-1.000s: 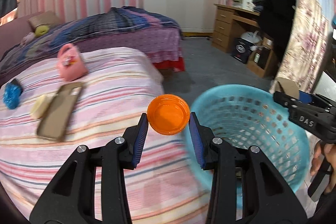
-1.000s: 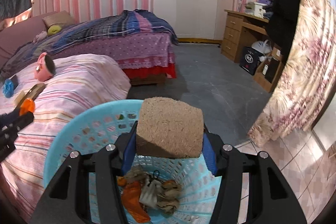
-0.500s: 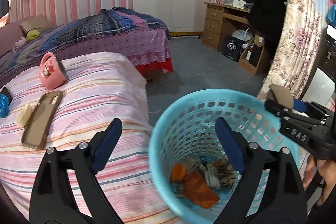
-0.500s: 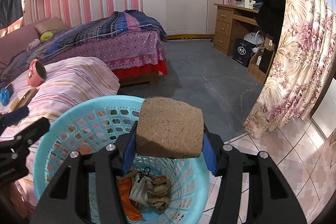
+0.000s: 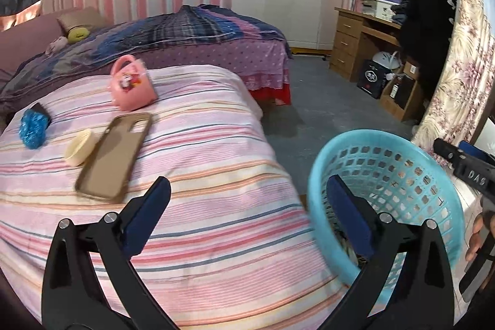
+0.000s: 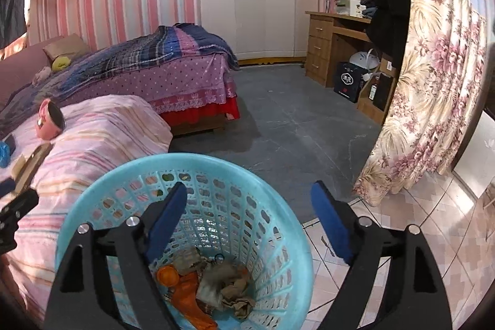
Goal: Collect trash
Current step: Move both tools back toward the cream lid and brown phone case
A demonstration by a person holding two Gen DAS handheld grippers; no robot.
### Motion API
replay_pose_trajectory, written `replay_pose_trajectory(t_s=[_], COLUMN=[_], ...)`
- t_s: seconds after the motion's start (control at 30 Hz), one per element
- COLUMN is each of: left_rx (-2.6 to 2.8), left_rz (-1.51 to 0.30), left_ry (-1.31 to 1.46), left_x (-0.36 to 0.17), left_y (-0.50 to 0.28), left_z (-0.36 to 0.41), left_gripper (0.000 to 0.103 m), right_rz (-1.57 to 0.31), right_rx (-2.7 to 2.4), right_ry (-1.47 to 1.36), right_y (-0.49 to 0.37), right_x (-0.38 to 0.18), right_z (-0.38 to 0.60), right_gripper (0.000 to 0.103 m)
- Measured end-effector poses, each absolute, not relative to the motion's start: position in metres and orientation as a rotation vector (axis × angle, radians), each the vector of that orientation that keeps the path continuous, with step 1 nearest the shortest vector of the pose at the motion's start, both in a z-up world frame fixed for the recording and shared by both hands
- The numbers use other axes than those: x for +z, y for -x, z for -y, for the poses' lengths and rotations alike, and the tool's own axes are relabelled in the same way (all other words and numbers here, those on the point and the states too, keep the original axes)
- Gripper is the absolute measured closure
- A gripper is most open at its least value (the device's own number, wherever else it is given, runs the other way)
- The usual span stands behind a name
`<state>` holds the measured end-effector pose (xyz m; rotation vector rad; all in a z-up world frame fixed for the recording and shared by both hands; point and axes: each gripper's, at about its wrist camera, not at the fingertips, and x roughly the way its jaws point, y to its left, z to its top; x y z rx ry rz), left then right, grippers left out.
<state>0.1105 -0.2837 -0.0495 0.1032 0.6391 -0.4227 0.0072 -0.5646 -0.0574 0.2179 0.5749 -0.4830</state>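
A light blue plastic basket (image 6: 191, 158) stands on the floor beside the striped bed (image 5: 201, 221). Crumpled brown trash (image 6: 229, 283) and an orange cap (image 6: 167, 274) lie in its bottom. My right gripper (image 6: 249, 187) hangs over the basket with its jaws opening and nothing between them. My left gripper (image 5: 247, 184) is over the bed's edge, left of the basket (image 5: 386, 135); its jaws are opening and empty. A blue crumpled wad (image 5: 32, 129) and a cream round piece (image 5: 79, 147) lie on the bed.
A brown phone case (image 5: 114, 156) and a pink mug (image 5: 133, 85) also lie on the bed. Behind is a second bed (image 6: 173, 73). A wooden desk (image 6: 331, 42) and a floral curtain (image 6: 433, 101) stand at the right, with grey floor (image 6: 294, 126) between.
The left gripper opened and the orange cap fell into the basket; it then swung back left toward the bed. The right gripper opened and the brown block left its jaws.
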Motion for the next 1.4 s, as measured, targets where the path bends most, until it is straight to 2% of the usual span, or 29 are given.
replay_pose_trajectory(t_s=[0.13,0.47,1.03,1.4], left_rx=[-0.386,-0.259,-0.049,0.047], left_rz=[-0.621,-0.568,-0.610,-0.626], left_ry=[-0.101,-0.122,-0.024,-0.024], left_x=[-0.043,-0.022,-0.024,-0.033], left_y=[-0.110,-0.116,-0.185,-0.203], left_z=[0.261,0.182,0.025,-0.038], left_gripper=[0.006,0.006,0.006,0.006], right_rz=[-0.548,-0.514,-0.560,-0.593], right_rx=[-0.490,-0.432,-0.275,-0.174], right_ry=[-0.214,-0.173,-0.074,-0.003], right_y=[-0.008,-0.028,-0.086,-0.116], right_x=[-0.051,-0.037,-0.031,-0.038], right_z=[0.552,0.505,0.384,0.312], right_gripper=[0.012,0.006,0.005,0.005])
